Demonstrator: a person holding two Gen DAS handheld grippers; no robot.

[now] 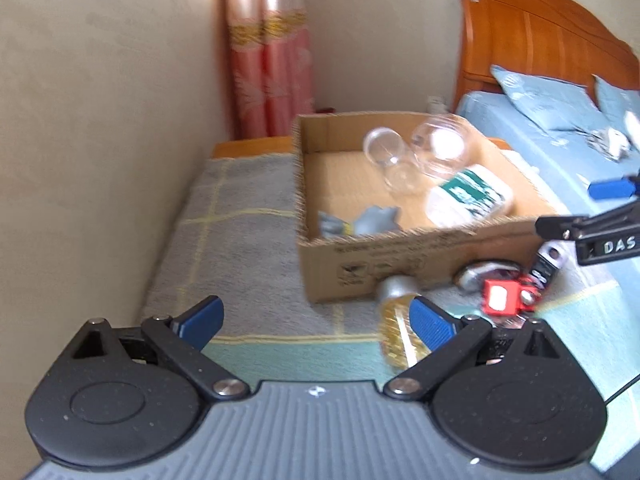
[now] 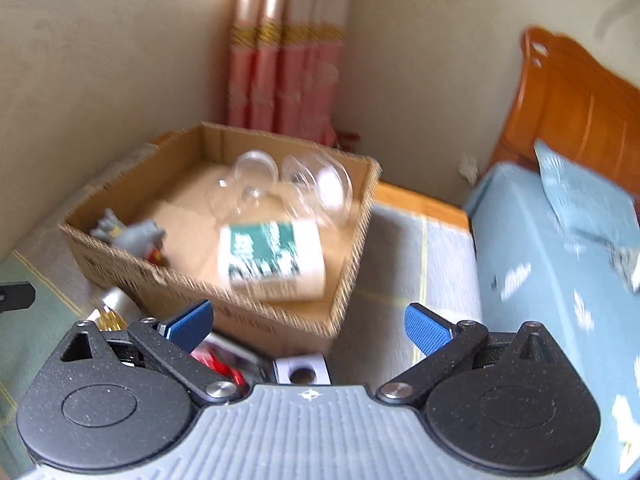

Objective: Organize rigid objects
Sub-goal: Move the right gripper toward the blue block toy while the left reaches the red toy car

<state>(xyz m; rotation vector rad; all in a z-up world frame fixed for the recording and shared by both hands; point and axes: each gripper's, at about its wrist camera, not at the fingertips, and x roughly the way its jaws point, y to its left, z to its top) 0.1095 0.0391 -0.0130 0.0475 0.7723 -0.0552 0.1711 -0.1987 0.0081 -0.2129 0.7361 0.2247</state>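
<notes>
A shallow cardboard box [image 1: 384,268] [image 2: 280,312] lies on a grey checked mat. In it are clear glass bowls [image 1: 440,144] [image 2: 316,184], a white bottle with a green label [image 1: 468,196] [image 2: 272,256] and a grey toy figure [image 1: 360,220] [image 2: 128,232]. In front of the box lie a yellow bottle with a silver cap [image 1: 400,320], a red item [image 1: 504,294] and a black tube [image 1: 546,266]. My left gripper [image 1: 316,320] is open and empty, low over the mat. My right gripper [image 2: 308,324] is open and empty above the box's near corner; it also shows in the left wrist view [image 1: 592,216].
A bed with a blue sheet [image 1: 560,152] [image 2: 540,260] and an orange wooden headboard [image 1: 540,32] stands on the right. A beige wall [image 1: 100,120] and pink curtain [image 1: 272,72] close the left and back. A small white block [image 2: 302,368] lies below the right gripper.
</notes>
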